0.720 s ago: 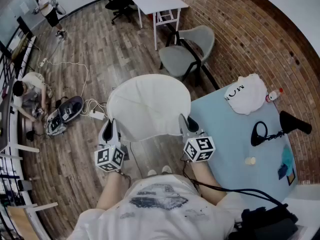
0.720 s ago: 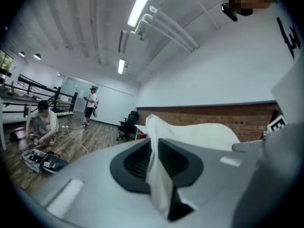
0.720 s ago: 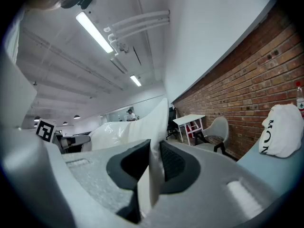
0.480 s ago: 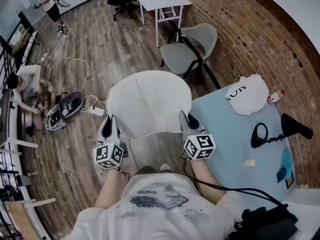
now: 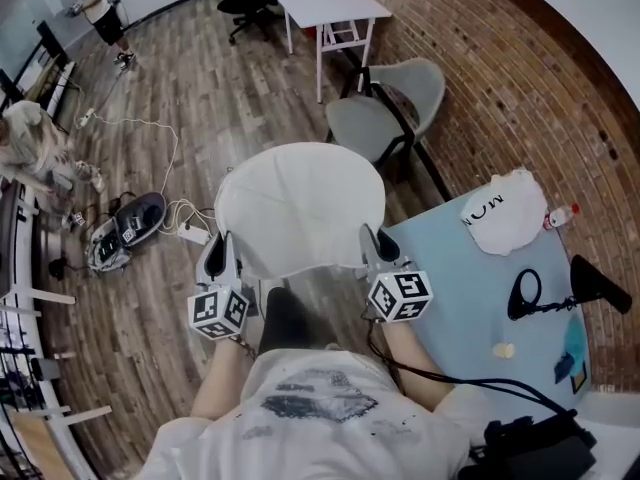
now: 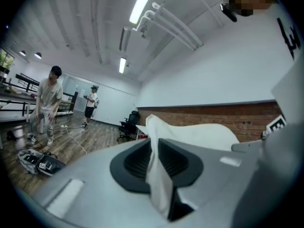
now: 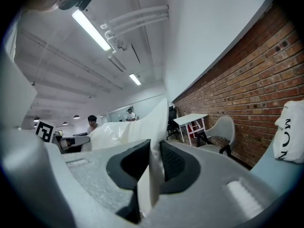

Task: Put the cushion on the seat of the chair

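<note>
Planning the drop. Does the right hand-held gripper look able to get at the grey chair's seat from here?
Probably not yet: the right hand-held gripper, shut on the white cushion, looks well short of the grey chair. Nothing seems to stand between them, though.

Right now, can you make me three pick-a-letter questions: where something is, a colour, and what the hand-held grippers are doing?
1. Where is the grey chair?
A. under the cushion
B. beyond the cushion, by the brick wall
C. on top of the cushion

2. What colour is the cushion?
A. red
B. black
C. white

3. What are the left hand-held gripper and right hand-held gripper doing?
A. both shut on the cushion
B. both open, empty
C. holding the chair

B: it stands past the cushion. C: white fabric. A: fabric pinched between each one's jaws.
</note>
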Tool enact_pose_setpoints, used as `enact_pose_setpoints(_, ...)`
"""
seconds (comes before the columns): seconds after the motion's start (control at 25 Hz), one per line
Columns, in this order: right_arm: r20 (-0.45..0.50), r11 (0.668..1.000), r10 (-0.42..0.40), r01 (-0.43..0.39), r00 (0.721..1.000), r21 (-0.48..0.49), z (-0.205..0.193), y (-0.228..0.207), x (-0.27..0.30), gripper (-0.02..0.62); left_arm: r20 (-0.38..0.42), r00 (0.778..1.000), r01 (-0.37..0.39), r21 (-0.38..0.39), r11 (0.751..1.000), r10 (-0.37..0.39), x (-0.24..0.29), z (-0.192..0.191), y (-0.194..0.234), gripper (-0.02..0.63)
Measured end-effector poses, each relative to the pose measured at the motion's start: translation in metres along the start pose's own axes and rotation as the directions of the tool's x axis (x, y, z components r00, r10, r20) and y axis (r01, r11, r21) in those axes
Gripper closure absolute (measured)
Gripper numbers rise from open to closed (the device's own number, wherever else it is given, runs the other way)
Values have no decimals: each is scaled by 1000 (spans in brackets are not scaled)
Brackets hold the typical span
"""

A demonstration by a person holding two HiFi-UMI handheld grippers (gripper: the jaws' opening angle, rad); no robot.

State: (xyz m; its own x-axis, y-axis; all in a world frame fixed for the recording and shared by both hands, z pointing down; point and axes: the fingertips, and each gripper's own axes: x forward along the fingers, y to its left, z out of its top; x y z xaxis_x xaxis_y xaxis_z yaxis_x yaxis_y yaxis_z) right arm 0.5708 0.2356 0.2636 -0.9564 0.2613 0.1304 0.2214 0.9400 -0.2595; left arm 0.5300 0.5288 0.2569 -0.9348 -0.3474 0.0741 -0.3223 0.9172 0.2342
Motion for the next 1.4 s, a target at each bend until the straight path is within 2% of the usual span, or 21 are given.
enact_pose_setpoints(0.24,-1,999,-38,38,999,3,3,2,83,551,-21,999,35,-11,999,-35,78,7,53,563)
enact_pose_setpoints(0.52,-19,996,-84,84,996,26,9,19,201,551,-61,995,78,-6,997,-78,180,33,130,563)
enact_pose_setpoints(0.8,-24,993,-116,117,993,24,17,39,295,551,-74,991,112,-17,994,-113,256,53,196,563)
enact_pose_setpoints(1.04,-13,988,-155,155,988,25,27,36,336,551,-73,986,152,-20,988,-153,305,66,218,563)
enact_pose_setpoints(1.4,16,971,-240,239,971,29,37,1,371,551,-90,969,228,-26,973,-230,380,62,214,563)
